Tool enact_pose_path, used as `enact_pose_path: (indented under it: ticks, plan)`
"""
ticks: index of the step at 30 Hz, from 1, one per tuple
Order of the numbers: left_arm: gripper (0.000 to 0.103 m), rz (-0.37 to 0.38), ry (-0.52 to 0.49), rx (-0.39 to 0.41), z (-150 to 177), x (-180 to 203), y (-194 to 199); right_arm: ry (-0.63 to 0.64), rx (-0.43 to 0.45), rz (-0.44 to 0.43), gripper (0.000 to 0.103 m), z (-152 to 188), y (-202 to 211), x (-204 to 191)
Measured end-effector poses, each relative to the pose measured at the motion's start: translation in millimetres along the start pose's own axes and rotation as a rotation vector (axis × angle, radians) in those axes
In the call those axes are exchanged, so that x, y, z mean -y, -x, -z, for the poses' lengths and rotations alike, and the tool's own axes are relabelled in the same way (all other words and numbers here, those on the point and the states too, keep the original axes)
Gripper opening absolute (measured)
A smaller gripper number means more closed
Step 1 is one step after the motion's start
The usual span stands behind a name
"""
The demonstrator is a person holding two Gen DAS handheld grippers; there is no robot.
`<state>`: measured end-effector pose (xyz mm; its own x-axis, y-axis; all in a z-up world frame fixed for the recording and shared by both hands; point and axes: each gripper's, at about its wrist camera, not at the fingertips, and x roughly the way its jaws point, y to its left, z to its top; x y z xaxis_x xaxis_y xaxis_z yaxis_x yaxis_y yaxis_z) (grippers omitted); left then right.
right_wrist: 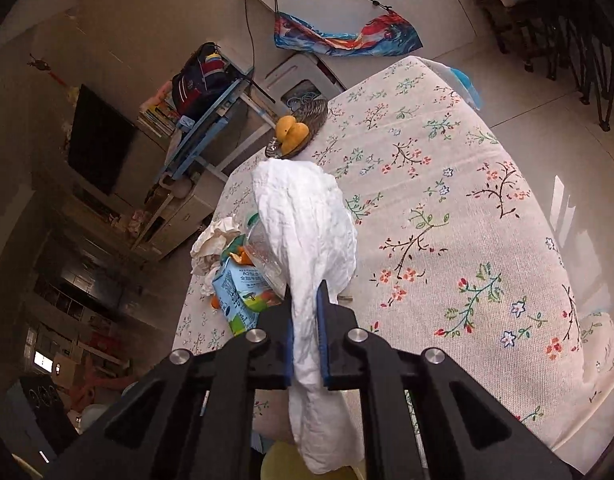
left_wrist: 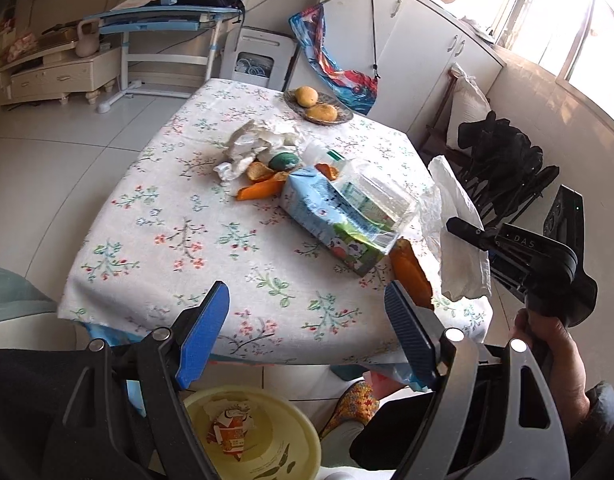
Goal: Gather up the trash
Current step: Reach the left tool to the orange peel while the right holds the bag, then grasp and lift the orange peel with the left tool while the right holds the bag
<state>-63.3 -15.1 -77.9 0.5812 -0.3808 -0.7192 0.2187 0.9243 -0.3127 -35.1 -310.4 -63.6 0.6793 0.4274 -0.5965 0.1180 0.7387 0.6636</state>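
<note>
My right gripper [right_wrist: 305, 312] is shut on a white crumpled tissue [right_wrist: 307, 232], held above the table's near edge; the tissue also shows in the left wrist view [left_wrist: 459, 224]. My left gripper [left_wrist: 307, 304] is open and empty above the near table edge. On the floral tablecloth [left_wrist: 155, 216] lies a trash pile: a blue-green milk carton [left_wrist: 327, 220], a clear plastic bottle [left_wrist: 367, 196], orange peels [left_wrist: 263, 188], crumpled paper [left_wrist: 259, 144] and another peel [left_wrist: 411, 272]. A yellow bin [left_wrist: 283, 436] stands on the floor below, holding a crushed orange carton [left_wrist: 231, 432].
A plate with two yellow fruits [left_wrist: 319, 106] sits at the table's far edge. Black folding chairs [left_wrist: 503, 168] stand to the right. A blue desk [left_wrist: 167, 20] and a cream cabinet [left_wrist: 55, 76] stand beyond the table. A patterned slipper [left_wrist: 355, 404] lies beside the bin.
</note>
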Motion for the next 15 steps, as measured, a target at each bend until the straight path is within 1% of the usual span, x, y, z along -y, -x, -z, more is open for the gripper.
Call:
enact_pose_path:
  ticks: [4, 8, 11, 12, 13, 15]
  plan:
    - [0.077, 0.047, -0.057, -0.071, -1, 42, -36, 0.009, 0.068, -0.005, 0.010, -12, 22, 3]
    - [0.077, 0.047, -0.103, -0.130, -2, 82, -76, 0.001, 0.159, -0.010, 0.011, -18, 45, 9]
    - [0.077, 0.005, -0.157, -0.144, -2, 109, -100, -0.006, 0.215, -0.016, 0.013, -20, 58, 14]
    - [0.077, -0.021, -0.181, -0.149, -2, 117, -107, -0.014, 0.229, -0.022, 0.013, -21, 61, 17]
    - [0.077, -0.047, -0.198, -0.154, -1, 123, -115, -0.020, 0.239, -0.027, 0.013, -21, 64, 19]
    - [0.077, -0.075, -0.211, -0.178, -1, 130, -131, -0.034, 0.252, -0.041, 0.013, -23, 66, 22]
